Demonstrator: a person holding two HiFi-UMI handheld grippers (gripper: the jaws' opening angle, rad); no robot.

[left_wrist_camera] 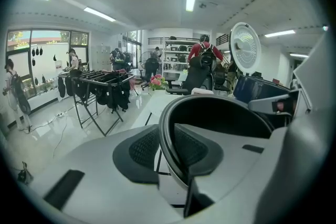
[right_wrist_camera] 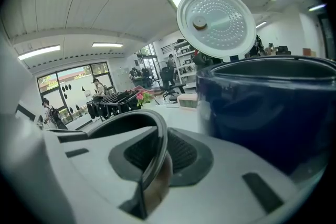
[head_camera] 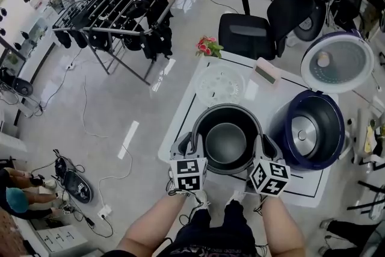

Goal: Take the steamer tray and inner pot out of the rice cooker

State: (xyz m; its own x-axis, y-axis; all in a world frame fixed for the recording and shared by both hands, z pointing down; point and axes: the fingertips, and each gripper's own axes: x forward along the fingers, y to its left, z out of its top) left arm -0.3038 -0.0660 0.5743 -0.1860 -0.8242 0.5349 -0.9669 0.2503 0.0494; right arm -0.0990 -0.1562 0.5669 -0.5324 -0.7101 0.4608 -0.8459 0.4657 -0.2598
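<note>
Head view: left tongs (head_camera: pixel 191 144) and right tongs (head_camera: pixel 263 145) pinch opposite rims of the inner pot (head_camera: pixel 226 141) over the bench (head_camera: pixel 179 124). Just right of the right tongs stands the open rice cooker (head_camera: pixel 281 129), with a metal plate inside. The steamer tray (head_camera: pixel 220 85) lies beyond the pot.

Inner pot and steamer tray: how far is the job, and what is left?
Done: the steamer tray lies on the table beyond the inner pot, and the open rice cooker is empty. In hand: that pot is out of the cooker, with the left gripper and right gripper clamped on its rim. Left: release it on the table; whether it already rests there I cannot tell.
</note>
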